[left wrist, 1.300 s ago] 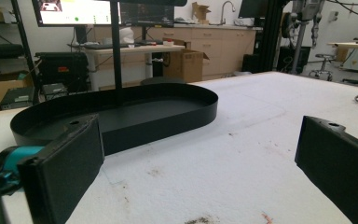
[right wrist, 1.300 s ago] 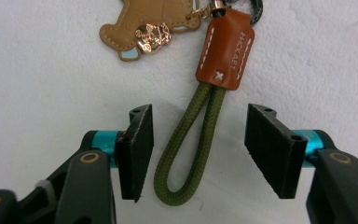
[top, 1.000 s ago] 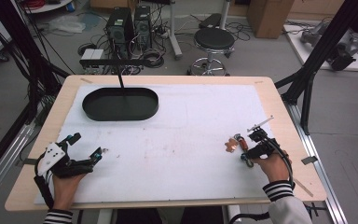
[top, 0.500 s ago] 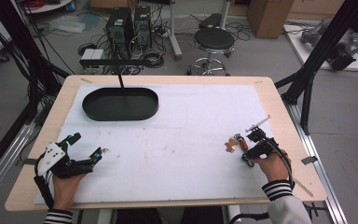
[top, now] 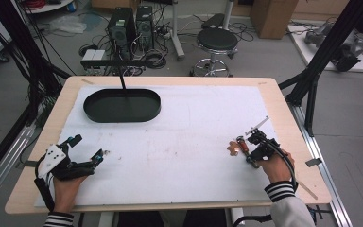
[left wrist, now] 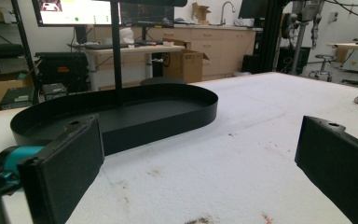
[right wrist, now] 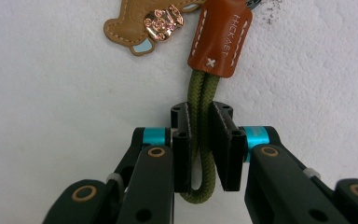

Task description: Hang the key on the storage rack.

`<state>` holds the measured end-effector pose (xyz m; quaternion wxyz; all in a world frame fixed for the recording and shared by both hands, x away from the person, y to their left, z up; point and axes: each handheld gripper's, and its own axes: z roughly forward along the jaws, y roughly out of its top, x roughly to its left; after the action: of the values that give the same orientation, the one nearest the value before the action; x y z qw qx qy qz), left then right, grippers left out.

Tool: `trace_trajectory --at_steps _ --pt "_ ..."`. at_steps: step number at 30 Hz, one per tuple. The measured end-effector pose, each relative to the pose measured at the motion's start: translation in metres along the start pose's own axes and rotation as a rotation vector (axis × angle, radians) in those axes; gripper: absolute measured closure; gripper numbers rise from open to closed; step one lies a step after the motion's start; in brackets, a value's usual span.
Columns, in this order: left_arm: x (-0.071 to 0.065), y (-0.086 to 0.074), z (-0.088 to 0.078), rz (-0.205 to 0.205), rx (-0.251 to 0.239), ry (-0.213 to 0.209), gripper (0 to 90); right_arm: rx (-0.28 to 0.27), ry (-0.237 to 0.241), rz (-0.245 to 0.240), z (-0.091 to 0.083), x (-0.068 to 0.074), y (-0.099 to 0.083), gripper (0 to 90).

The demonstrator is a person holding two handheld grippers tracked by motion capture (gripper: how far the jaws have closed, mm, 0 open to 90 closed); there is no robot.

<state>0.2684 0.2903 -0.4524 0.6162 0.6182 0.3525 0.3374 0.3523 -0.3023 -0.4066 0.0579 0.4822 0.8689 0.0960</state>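
Right gripper view puts our keychain's olive cord loop (right wrist: 200, 140) squeezed between the right gripper (right wrist: 200, 149) jaws, which have just closed on it, long axis running away toward the leather tab (right wrist: 220, 37). Bare white mat (top: 184, 142) separates us from the black tray (top: 122, 105); our left gripper (top: 82, 158) gapes, idle.
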Motion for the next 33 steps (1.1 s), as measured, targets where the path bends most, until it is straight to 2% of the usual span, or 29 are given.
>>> trace_trajectory --at_steps 4,7,9,13,14,15,16,17,18,19,22,23,24,25,26,27,28,29,31,32,33 --pt "0.000 0.000 0.000 0.000 -0.001 0.001 1.7 -0.027 0.033 0.001 0.000 -0.005 -0.003 79.5" --pt "0.000 0.000 0.000 0.002 -0.003 0.004 1.7 -0.048 0.031 -0.004 -0.001 -0.006 -0.006 79.7" --pt "0.000 0.000 -0.001 0.005 -0.006 0.006 1.7 -0.077 0.064 0.010 -0.002 -0.008 -0.007 79.8" --pt "0.000 0.000 0.000 -0.002 -0.007 -0.004 1.7 -0.165 0.117 -0.002 -0.008 -0.010 -0.009 79.8" --pt "0.001 0.000 0.000 -0.003 -0.005 -0.006 1.7 -0.165 0.117 -0.002 -0.008 -0.010 -0.009 79.8" --pt "0.001 0.000 0.000 -0.007 -0.002 -0.006 1.7 -0.213 0.135 -0.015 -0.012 -0.009 -0.009 79.8" --pt "0.001 0.001 0.000 -0.020 0.002 -0.008 1.7 -0.237 0.148 -0.025 -0.014 -0.009 -0.009 79.8" --pt "0.001 0.001 0.000 -0.020 0.002 -0.008 1.7 -0.237 0.148 -0.025 -0.014 -0.009 -0.009 79.8" --pt "0.001 0.002 0.000 -0.040 -0.002 -0.010 1.7 -0.267 0.161 -0.032 -0.015 -0.009 -0.009 79.9" --pt "0.001 0.005 0.001 -0.041 0.004 -0.016 1.7 -0.314 0.191 -0.051 -0.018 -0.008 -0.009 79.9" --pt "0.001 0.009 0.001 -0.043 0.012 -0.018 1.7 -0.339 0.208 -0.060 -0.021 -0.007 -0.009 79.9" --pt "0.002 0.011 0.001 -0.047 0.017 -0.021 1.7 -0.367 0.220 -0.075 -0.022 -0.006 -0.009 79.9" --pt "0.003 0.014 0.002 -0.056 0.019 -0.022 1.7 -0.424 0.261 -0.087 -0.026 -0.005 -0.009 80.0" --pt "0.003 0.016 0.002 -0.059 0.022 -0.024 1.7 -0.438 0.264 -0.092 -0.027 -0.005 -0.009 80.0" --pt "0.004 0.020 0.003 -0.058 0.035 -0.036 1.7 -0.438 0.264 -0.092 -0.027 -0.005 -0.009 80.0" --pt "0.005 0.027 0.007 -0.056 0.043 -0.074 1.7 -0.481 0.294 -0.103 -0.029 -0.004 -0.008 80.0" --pt "0.005 0.027 0.007 -0.056 0.043 -0.074 1.7 -0.481 0.294 -0.103 -0.029 -0.004 -0.008 80.0" --pt "0.003 0.036 0.012 -0.045 0.052 -0.117 1.7 -0.506 0.312 -0.123 -0.031 -0.003 -0.007 80.0" --pt "0.001 0.044 0.017 -0.014 0.064 -0.155 1.7 -0.542 0.317 -0.148 -0.033 -0.001 -0.007 80.0" --pt "0.001 0.044 0.017 -0.014 0.064 -0.155 1.7 -0.564 0.329 -0.158 -0.035 0.000 -0.006 80.0" --pt "-0.003 0.053 0.022 0.021 0.076 -0.181 1.7 -0.594 0.338 -0.163 -0.037 0.001 -0.006 79.9"
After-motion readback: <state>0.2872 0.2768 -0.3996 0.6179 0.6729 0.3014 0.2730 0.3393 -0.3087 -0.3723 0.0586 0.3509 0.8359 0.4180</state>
